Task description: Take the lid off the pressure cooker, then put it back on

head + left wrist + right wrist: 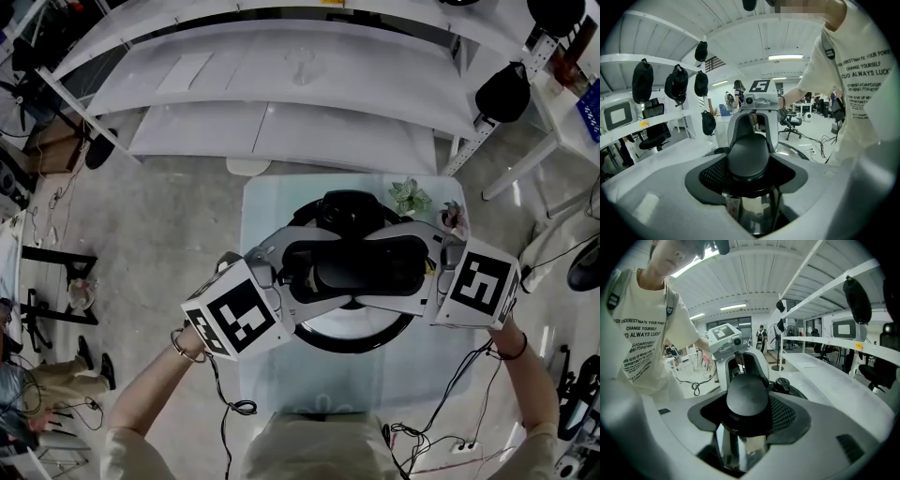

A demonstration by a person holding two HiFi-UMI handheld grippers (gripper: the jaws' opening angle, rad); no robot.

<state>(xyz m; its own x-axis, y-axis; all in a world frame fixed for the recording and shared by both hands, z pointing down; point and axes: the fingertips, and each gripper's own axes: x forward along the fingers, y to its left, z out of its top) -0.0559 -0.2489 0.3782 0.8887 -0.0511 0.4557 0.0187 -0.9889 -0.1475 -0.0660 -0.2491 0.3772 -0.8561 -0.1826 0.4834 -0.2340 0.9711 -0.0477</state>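
From where I stand, the glass-topped table (272,375) lies under both grippers. The pressure cooker (361,339) sits on it directly beneath their jaws, caught between the two. The lid (375,323) is on the pot, just below the jaws. Across it runs a broad black handle (352,267), and that is what the tools have hold of. The left gripper (314,270) comes in from one end and the right gripper (398,267) from the other, facing each other. Each has its jaws set wide and pressed round its own end of the handle. A small black valve knob (347,204) stands just beyond the jaws, on the side away from the person.

I judge the lid to be a stiff, fairly heavy piece of steel, polished and likely slippery, so the matt handle looks the right place to hold. With a grip at both ends it should come up level. The seal may well stick first, so some resistance seems likely.
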